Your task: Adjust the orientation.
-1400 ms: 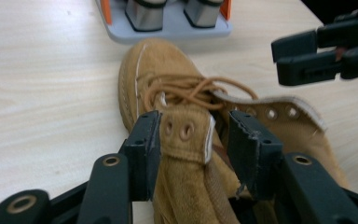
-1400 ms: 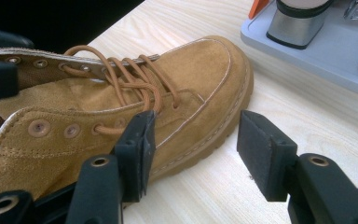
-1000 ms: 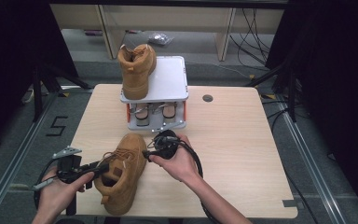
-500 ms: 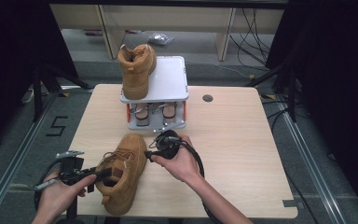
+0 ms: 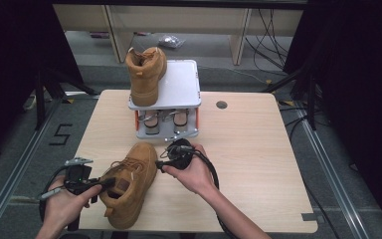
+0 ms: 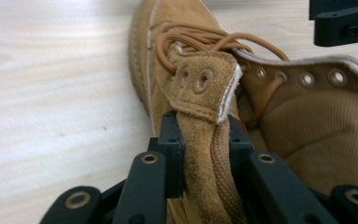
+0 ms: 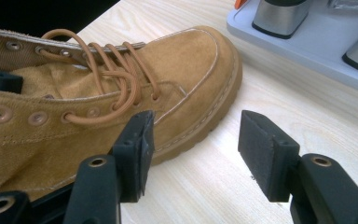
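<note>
While the right tool [image 7: 193, 154] gapes, the left tool [image 6: 200, 140], just closing, pinches the boot's [image 5: 129, 184] collar.

Pretty dim room: a pale wood surface [image 5: 248, 149] on a grey floor [image 5: 15, 144], beige shelving [image 5: 189, 20] at 12 o'clock, black cables [image 5: 273, 30] dangling around 1 o'clock.

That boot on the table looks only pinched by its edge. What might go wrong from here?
1. The left gripper has just been closing on the boot, pinching only the soft collar flap; suede may slip free or fold when lifted.
2. The right gripper stands open beside the toe, gripping nothing, so the boot might swing.
3. Loose laces lie near its fingers and may snag.
</note>
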Motion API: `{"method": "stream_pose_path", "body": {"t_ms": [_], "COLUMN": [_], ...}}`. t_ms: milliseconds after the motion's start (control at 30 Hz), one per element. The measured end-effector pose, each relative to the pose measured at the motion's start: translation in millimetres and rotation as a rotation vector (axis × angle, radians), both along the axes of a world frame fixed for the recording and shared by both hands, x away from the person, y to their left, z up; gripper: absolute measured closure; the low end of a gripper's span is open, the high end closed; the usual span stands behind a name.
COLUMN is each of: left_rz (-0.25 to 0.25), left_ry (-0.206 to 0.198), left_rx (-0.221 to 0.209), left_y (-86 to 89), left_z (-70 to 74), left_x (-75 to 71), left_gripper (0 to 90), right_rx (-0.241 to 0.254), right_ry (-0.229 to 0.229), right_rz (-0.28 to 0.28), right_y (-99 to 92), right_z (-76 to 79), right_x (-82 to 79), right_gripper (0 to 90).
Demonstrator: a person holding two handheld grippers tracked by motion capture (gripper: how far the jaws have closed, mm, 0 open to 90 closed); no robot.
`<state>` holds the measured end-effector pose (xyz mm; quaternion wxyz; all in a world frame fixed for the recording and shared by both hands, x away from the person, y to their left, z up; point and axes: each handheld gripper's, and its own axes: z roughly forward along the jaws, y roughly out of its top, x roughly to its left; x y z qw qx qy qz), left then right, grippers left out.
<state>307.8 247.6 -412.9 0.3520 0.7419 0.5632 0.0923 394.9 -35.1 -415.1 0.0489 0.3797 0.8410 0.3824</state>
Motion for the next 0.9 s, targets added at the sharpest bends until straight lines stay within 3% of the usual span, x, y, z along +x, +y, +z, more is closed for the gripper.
{"method": "stream_pose_path", "body": {"t_ms": [167, 233, 567, 700, 900], "left_rz": [0.013, 0.02, 0.022, 0.033, 0.008], "left_ry": [-0.026, -0.023, -0.03, -0.03, -0.042], "left_rx": [-0.001, -0.047, -0.17, -0.242, -0.256], "left_y": [-1.0, 1.0, 1.1, -0.5, -6.0], "left_z": [0.9, 0.9, 4.0, 6.0, 11.0], "left_x": [1.7, 2.8, 9.8, 11.7, 14.3], "left_gripper": [77.6, 77.7, 78.3, 78.6, 78.9], "right_rx": [0.008, 0.007, 0.004, 0.007, 0.007], "right_ry": [-0.002, 0.001, -0.001, -0.007, -0.008], "right_rz": [-0.018, -0.025, -0.067, -0.084, -0.116], "right_y": [-5.7, -7.6, -23.7, -31.5, -45.7], "right_z": [-1.3, -2.0, -3.8, -4.8, -5.6], "right_x": [2.9, 3.4, 8.0, 10.0, 12.6], "right_gripper": [45.7, 45.6, 45.2, 45.1, 45.1]}}
